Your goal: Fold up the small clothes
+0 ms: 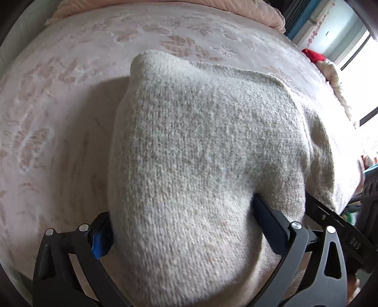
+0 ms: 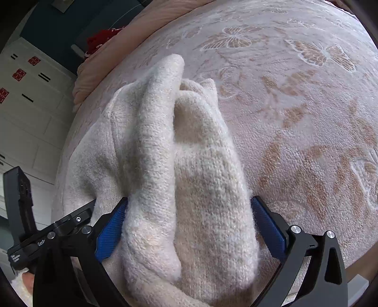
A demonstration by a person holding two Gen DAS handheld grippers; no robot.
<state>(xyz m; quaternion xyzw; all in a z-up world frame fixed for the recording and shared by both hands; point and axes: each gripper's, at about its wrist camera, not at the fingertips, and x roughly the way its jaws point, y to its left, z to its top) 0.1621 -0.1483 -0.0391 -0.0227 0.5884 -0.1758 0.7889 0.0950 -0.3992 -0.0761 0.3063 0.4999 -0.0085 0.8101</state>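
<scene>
Lying on the bed is one cream knitted garment point(image 1: 200, 153), and it is filling the middle of both wrist views. Two grippers are working on it, one in each of the person's hands. The left gripper point(image 1: 182, 224) is standing with its two fingers spread wide, and a thick, smooth fold of the knit is bulging up between the blue pads point(image 1: 100, 238), touching both of them. The right gripper point(image 2: 189, 226) is likewise spread wide, with a bunched, ridged part of the same garment point(image 2: 179, 165) sitting between its two blue pads point(image 2: 111, 231); whether either pair is pressing hard enough to grip is not something I can tell.

One pink bedspread point(image 1: 70, 82) with a woven butterfly pattern is lying under the garment, and a pink quilt point(image 1: 259, 14) is showing at its far edge.

The left view is showing the knit as one broad flat panel with a folded edge running across its right side, a bright window point(image 1: 354, 54) beyond, a red item point(image 1: 313, 55) by the bed's edge, and part of the other gripper's body point(image 1: 349, 236) at lower right. The right view is instead showing the garment gathered into two long rolls, a white cupboard point(image 2: 30, 113) with red paper cut-outs point(image 2: 20, 74), and several clear butterflies point(image 2: 234, 37) in the bedspread point(image 2: 307, 118).
</scene>
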